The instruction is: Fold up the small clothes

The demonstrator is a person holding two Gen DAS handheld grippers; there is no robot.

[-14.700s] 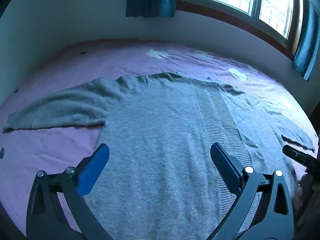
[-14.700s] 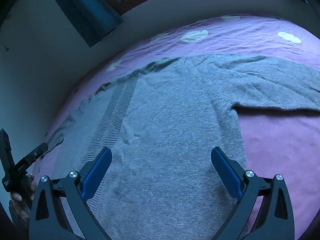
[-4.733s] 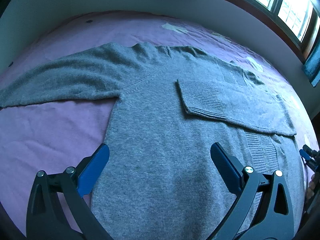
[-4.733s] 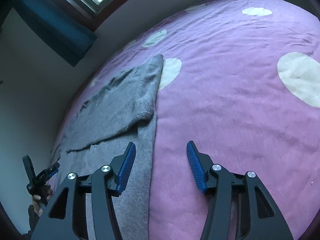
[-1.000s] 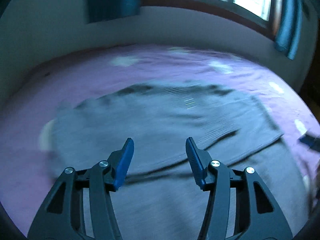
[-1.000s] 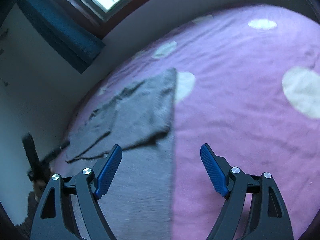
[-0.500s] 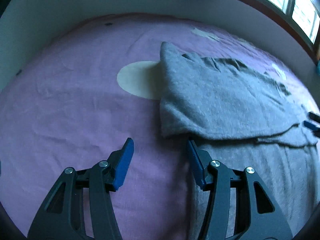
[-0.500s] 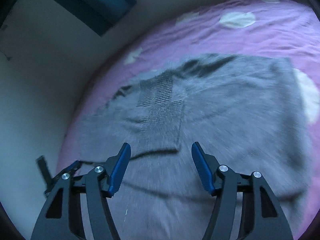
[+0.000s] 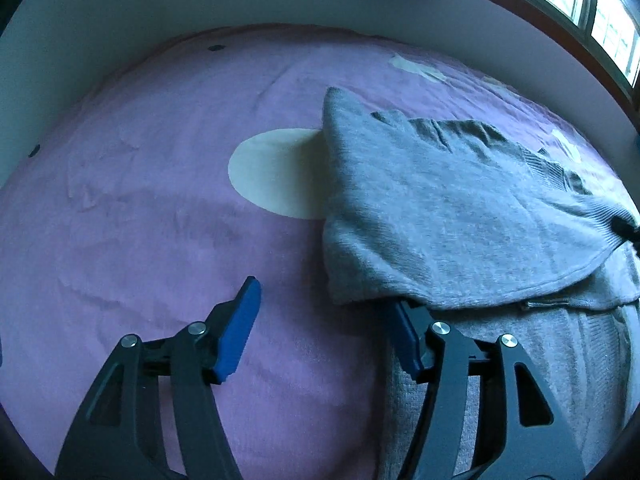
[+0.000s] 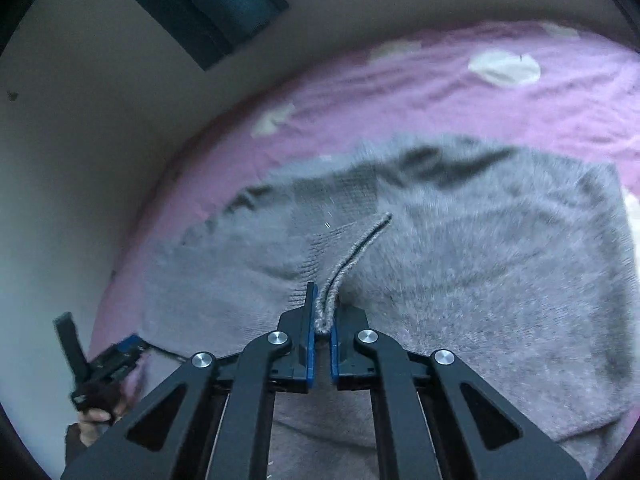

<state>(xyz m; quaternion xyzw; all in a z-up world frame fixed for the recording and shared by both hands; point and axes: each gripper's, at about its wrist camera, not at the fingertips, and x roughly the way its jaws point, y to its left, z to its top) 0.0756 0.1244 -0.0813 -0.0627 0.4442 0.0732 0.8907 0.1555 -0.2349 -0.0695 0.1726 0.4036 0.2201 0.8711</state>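
A grey knit sweater lies on the purple bedspread with both sleeves folded in over its body. My left gripper is open at the sweater's left edge; its right finger is tucked under the folded sleeve layer, its left finger is over bare bedspread. My right gripper is shut on the ribbed edge of a folded sleeve of the sweater and lifts it slightly. The right gripper's tip shows at the right edge of the left wrist view.
The bedspread has pale spots. Walls border the bed on the far sides. A window and blue curtains are behind. The left gripper and the hand holding it show at lower left of the right wrist view.
My right gripper has closed on the sleeve's ribbed edge. My left gripper stayed open and slid closer, its right finger now under the folded sleeve.
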